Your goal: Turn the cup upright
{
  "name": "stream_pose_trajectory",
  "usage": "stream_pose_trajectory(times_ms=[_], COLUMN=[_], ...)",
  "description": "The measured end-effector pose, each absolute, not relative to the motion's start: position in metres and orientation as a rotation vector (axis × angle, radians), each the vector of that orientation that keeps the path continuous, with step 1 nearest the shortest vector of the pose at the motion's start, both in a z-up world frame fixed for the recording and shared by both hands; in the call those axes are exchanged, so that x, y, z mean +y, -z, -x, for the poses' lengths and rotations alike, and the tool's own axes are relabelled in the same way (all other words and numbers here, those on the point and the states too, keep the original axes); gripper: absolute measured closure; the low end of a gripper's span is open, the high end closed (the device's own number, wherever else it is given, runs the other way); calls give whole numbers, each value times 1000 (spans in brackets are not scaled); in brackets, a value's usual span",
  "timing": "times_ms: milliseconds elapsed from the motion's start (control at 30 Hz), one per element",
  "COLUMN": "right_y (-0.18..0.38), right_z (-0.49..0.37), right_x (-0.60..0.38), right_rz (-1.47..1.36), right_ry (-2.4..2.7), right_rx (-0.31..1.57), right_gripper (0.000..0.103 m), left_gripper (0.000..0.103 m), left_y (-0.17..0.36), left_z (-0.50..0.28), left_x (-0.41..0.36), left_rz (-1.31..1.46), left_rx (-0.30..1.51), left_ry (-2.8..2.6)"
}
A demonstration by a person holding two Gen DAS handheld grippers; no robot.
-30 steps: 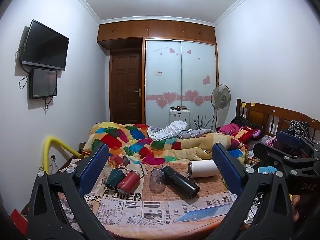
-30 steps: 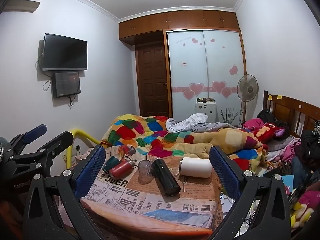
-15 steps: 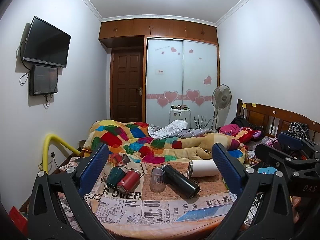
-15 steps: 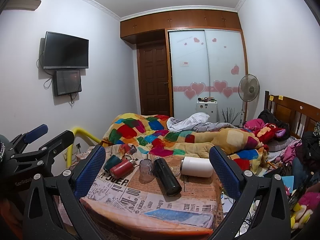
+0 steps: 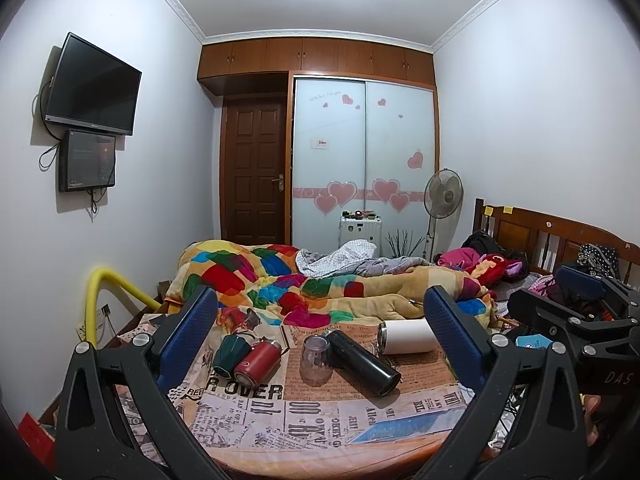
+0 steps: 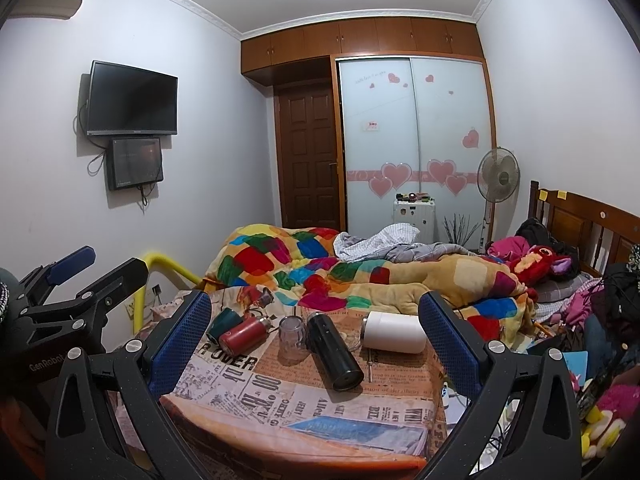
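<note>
Several cups lie on a table covered with a newspaper-print cloth (image 5: 304,408). A clear glass cup (image 5: 316,360) (image 6: 291,336) stands mouth-down at the middle. A black flask (image 5: 362,362) (image 6: 334,354), a white tumbler (image 5: 406,337) (image 6: 394,332), a red flask (image 5: 258,362) (image 6: 244,335) and a dark green cup (image 5: 230,354) (image 6: 222,322) lie on their sides. My left gripper (image 5: 320,344) is open and empty, back from the table. My right gripper (image 6: 314,340) is open and empty too. Each gripper shows at the edge of the other's view.
Behind the table is a bed with a colourful quilt (image 5: 304,284) and a wooden headboard (image 5: 552,236) at the right. A yellow pipe (image 5: 100,292) curves up left of the table. Clothes and toys (image 6: 600,320) pile up at the right.
Both grippers have tilted slightly, so the room sits a little lower in the views. The cups have not moved. Both stay open.
</note>
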State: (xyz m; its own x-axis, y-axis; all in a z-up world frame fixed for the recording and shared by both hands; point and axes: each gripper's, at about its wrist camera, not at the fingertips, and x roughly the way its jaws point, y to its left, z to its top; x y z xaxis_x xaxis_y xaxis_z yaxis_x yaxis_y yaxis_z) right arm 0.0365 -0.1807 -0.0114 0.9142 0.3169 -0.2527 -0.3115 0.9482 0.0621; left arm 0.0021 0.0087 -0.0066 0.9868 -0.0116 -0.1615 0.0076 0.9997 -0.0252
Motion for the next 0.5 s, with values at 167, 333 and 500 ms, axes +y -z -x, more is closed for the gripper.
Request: stream_pose_trajectory(times_ms=[167,333,500], right_y=[12,9,11], right_z=[-37,-38,-35], right_x=[-180,-183,-183], right_rz=[-18,-18,-18], right_ry=[-325,-324,-323], right_rx=[265,266,264], right_gripper=[0,0,0], left_gripper=[0,0,0], left_y=[4,5,4], left_z=[-2,-2,-2], left_x=[9,9,10], left_rz=[29,29,28], left_rx=[163,163,162], left_ry=[10,12,11])
